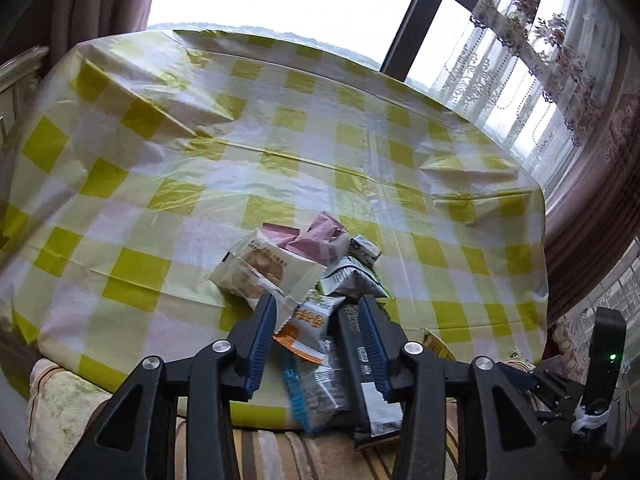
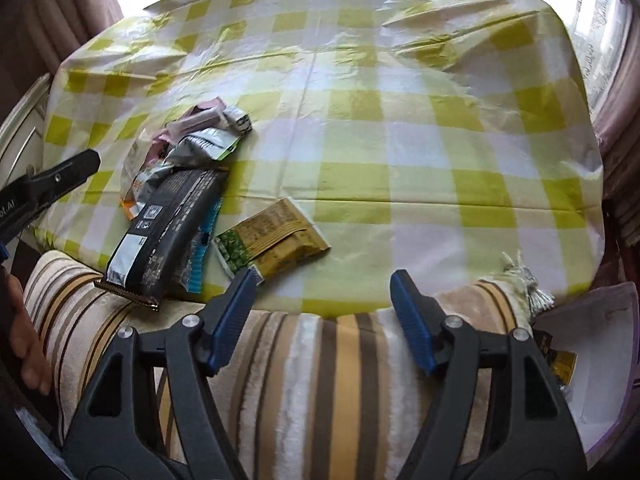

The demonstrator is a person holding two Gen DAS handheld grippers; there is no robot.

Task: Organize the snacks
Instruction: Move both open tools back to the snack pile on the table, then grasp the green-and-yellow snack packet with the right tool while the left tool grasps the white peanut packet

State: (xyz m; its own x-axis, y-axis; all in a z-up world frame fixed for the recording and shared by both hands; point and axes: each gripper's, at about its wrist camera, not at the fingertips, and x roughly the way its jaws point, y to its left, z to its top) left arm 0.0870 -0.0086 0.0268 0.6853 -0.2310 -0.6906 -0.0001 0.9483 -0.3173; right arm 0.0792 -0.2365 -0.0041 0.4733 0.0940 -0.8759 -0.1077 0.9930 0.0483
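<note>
Left tool hovers low, spread over the snack pile.

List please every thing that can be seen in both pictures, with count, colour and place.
black packet: one, black, overhanging table's near edge
yellow packet: one, yellow-green, alone beside the pile
pink packets: at least two, pink, pile's far end
clear biscuit pack: one, whitish, pile's left
tablecloth: one, yellow-white check, over table
striped cloth: one, beige-brown, below table edge
left gripper: jaws open, above the pile
right gripper: jaws open, holding nothing
</note>
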